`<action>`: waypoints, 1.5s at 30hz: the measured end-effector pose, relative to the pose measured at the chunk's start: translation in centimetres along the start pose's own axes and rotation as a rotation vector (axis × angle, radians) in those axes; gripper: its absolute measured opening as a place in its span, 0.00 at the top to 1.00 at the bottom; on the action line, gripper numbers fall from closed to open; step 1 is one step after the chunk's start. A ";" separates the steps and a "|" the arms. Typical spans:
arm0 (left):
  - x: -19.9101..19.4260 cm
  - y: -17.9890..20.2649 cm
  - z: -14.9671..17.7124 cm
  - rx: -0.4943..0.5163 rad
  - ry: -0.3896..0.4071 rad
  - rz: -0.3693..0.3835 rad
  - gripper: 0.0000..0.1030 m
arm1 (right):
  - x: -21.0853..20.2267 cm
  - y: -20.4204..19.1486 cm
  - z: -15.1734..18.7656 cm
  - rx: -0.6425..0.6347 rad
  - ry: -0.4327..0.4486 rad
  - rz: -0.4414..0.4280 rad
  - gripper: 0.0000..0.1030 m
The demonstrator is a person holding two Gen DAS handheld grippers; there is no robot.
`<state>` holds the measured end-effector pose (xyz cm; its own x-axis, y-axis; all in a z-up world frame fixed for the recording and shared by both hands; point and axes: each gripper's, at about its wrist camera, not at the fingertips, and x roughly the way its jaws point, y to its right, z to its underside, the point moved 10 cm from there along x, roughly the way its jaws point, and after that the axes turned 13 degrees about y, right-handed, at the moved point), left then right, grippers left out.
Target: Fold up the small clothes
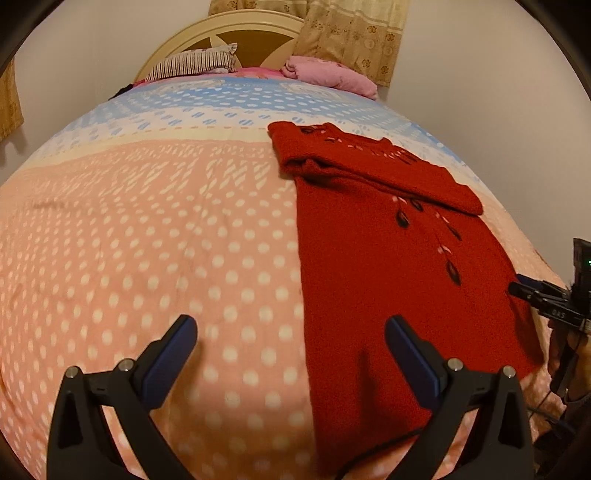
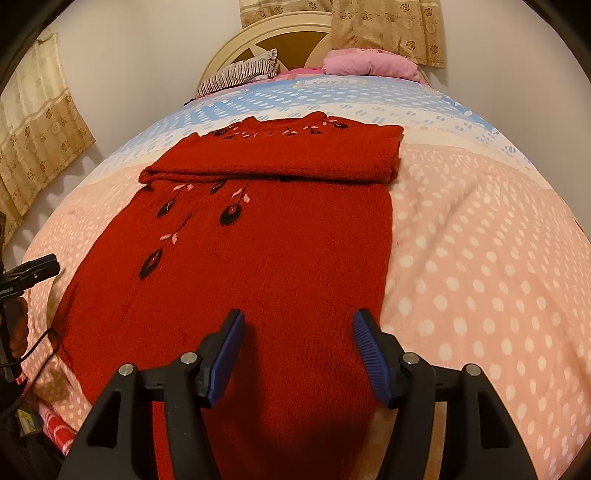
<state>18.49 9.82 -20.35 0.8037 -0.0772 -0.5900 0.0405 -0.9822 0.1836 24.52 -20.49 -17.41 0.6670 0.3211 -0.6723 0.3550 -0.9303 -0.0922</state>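
Both pairs of my fingers stand parted and grasp nothing: my left gripper [image 1: 291,328] hangs above the dotted bedspread [image 1: 147,258], just beside the sweater's edge, and my right gripper [image 2: 299,325] hangs over the red sweater [image 2: 266,240]. It lies flat on the bed with its sleeves folded across the chest. Pillows [image 2: 373,64] rest by the headboard [image 2: 280,33].

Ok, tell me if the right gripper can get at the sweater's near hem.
Probably yes: the right gripper hangs open over the red sweater, nothing lies between, and the hem sits just below its fingers.
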 end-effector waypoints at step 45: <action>-4.9 4.4 4.7 -0.040 -0.037 0.205 0.93 | -9.7 0.9 4.7 0.269 0.004 -0.216 0.93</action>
<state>11.98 5.08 -20.32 0.7753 -0.2818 -0.5653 -0.0975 -0.9376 0.3338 15.31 -25.32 -14.44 0.5981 0.5160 -0.6132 0.3035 -0.8540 -0.4225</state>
